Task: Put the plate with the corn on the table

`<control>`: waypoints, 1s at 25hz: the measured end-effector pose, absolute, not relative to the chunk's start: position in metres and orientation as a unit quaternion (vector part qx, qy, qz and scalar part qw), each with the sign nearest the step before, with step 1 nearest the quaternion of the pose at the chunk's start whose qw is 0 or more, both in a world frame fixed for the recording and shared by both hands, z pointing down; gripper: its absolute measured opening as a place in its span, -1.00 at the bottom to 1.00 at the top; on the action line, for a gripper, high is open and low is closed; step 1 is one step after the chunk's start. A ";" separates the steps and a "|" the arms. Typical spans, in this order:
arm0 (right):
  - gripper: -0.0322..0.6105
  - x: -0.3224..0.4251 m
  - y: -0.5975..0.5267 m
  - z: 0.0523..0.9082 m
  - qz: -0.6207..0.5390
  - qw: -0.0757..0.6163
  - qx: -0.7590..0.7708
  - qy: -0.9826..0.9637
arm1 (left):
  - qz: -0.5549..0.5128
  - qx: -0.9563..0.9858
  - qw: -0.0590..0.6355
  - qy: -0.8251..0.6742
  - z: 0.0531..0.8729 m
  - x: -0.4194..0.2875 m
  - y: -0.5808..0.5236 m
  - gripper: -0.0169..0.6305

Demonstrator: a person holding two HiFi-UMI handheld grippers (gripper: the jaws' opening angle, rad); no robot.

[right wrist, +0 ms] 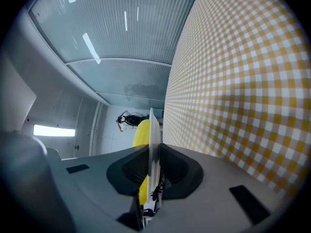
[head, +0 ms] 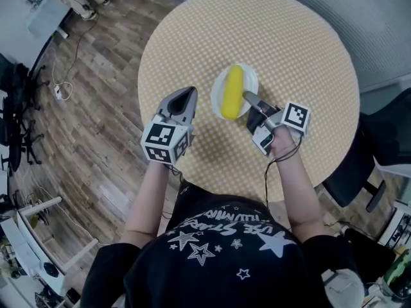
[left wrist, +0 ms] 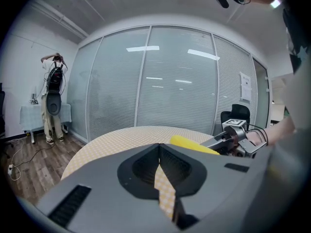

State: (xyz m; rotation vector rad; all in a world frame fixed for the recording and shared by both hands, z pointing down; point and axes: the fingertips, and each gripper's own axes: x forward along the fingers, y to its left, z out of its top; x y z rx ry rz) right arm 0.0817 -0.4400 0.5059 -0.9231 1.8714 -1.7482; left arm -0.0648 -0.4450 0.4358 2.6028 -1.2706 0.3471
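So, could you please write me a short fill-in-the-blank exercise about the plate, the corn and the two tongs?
1. Of the left tongs and the right tongs, only the ____ ones grip the plate.
2. The corn lying on the plate is ____ in colour.
3. The top of the table is ____ in shape.
Missing words: right; yellow; round.

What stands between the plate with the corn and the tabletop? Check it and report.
Nothing visible does. The right gripper is shut on the rim of the plate, which carries the corn; the checked table near it shows bare. The left gripper, shut and empty, sits to the plate's left, not beneath it.
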 end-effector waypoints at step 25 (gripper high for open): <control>-0.75 0.078 -0.539 0.567 -0.641 0.204 -0.377 0.637 | 0.147 0.899 0.139 -0.388 0.499 -0.065 -0.547 -0.93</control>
